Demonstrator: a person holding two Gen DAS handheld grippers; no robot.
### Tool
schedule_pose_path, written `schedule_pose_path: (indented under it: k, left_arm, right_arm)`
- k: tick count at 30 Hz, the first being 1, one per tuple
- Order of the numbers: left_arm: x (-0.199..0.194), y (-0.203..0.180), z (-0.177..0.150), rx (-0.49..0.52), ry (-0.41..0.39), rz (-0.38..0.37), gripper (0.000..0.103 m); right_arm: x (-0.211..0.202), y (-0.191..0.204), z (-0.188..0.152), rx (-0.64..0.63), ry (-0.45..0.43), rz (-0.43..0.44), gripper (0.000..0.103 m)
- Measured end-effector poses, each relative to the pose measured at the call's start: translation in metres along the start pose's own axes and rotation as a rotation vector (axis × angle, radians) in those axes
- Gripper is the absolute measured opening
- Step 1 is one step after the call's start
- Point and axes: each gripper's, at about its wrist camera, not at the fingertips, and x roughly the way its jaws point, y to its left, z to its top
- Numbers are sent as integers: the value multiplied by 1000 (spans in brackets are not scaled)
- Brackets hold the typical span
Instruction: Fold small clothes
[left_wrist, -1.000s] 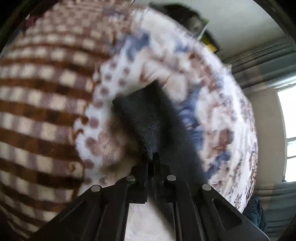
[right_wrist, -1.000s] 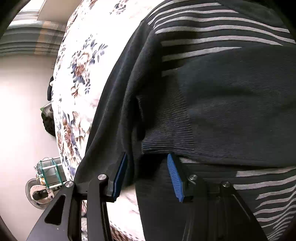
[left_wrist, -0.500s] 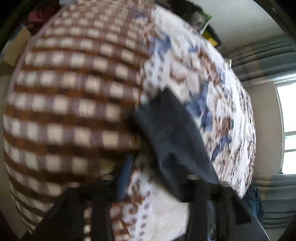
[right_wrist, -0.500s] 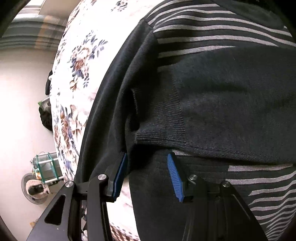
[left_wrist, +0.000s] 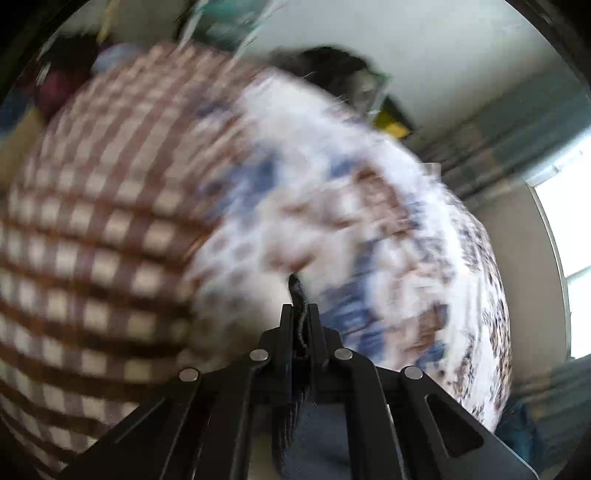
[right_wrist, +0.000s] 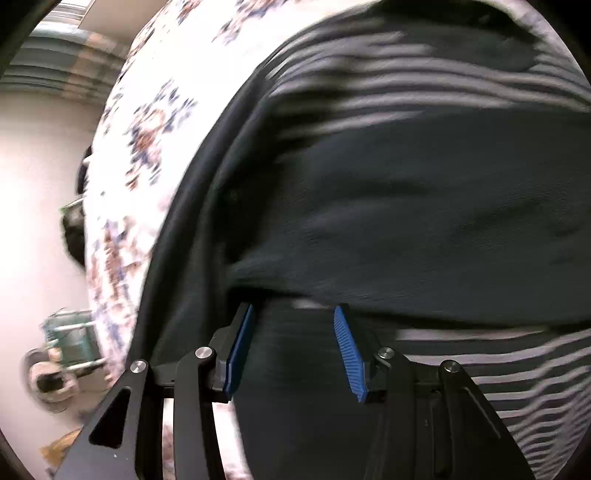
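**Left Gripper Clamped on Sweater Edge; Right Gripper Released Over Folded Sleeve**

Left gripper (left_wrist: 300, 306): the jaws are clenched together. A thin edge of dark knit fabric (left_wrist: 298, 295) is pinched between them, protruding slightly past the tips and hanging down behind them toward the near edge of the view. The jaws have just snapped closed on this fabric. The view is heavily blurred. Beyond the tips lies a white floral bedspread (left_wrist: 369, 229); to its left lies a brown-and-cream checked blanket (left_wrist: 92, 229). A bright window (left_wrist: 565, 229) sits at the far right.

Right gripper (right_wrist: 293, 341): the jaws are released, with the blue pads (right_wrist: 347, 350) standing apart. The jaws have just been opening wider. The dark sweater (right_wrist: 424, 206) with grey stripes lies beneath and between the pads; neither pad presses on it. A plain dark panel is folded across the striped body, and its ribbed hem runs just beyond the pad tips.

Task item location: the sweater lies spread on the floral bedspread (right_wrist: 147, 147), which shows to the left of the garment. A pale floor (right_wrist: 33, 206) appears at the far left.
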Motion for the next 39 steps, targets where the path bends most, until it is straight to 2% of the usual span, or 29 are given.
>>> schedule_pose_path:
  k: [1,3,6,7,9,12,15,19,22,24,26,28,30,31,32,33,34,35,37,39]
  left_arm:
    - [-7,-17,4,42,-11,-24,4]
    - [-23,-58,8,143,-32,-54,4]
    - [-56,-137,-7,334,-36,-164,4]
    - [-65,-158,-16,383,-22,-205,4]
    - [-81,-207,-47,485,5,-266,4]
    - [-105,-281,-125,654,84,-372,4]
    - [-116,-328,-205,763,179,-455,4]
    - [-123,-376,-336,906,338,-547,4]
    - [-130,-389,-431,1004,451,-596,4]
    - [-135,-388,-483,1064,517,-621,4]
    - [-133,-382,-534,1111,623,-611,5]
    - [-124,-373,-567,1125,749,-576,7]
    - [-121,-366,-587,1153,823,-529,7]
    - [-119,-366,-592,1184,823,-483,17]
    - [-119,-362,-590,1193,823,-470,35]
    - [-120,-358,-582,1177,828,-482,45]
    - [-120,-356,-575,1167,817,-480,67]
    - [-121,-350,-567,1162,791,-466,82]
    - [-119,-341,-537,1164,701,-419,85]
    - [-117,-327,-496,1174,563,-342,85]
  right_arm:
    - [-6,-7,0,2,-22,-36,69]
    - [-19,-27,2,12,-59,-157,84]
    - [-32,-64,6,46,-68,-264,89]
    - [-35,-77,8,60,-63,-278,93]
    - [-46,-106,10,107,-65,-269,94]
    - [-61,-149,14,155,-71,-243,94]
    - [-74,-189,16,207,-83,-184,94]
    - [-89,-245,22,271,-88,-84,94]
    - [-111,-281,28,291,-115,-82,94]
    - [-125,-303,31,293,-128,-96,94]
    - [-137,-325,32,295,-129,-114,94]
    - [-146,-348,31,301,-120,-131,94]
    - [-155,-368,31,308,-114,-141,94]
    - [-159,-377,30,314,-116,-140,94]
    - [-162,-383,30,323,-118,-132,94]
    - [-166,-390,29,334,-118,-115,94]
    - [-168,-393,29,343,-118,-93,94]
    - [-171,-395,29,351,-122,-73,94]
    - [-178,-398,28,361,-130,-29,94]
    - [-178,-387,33,357,-137,23,94]
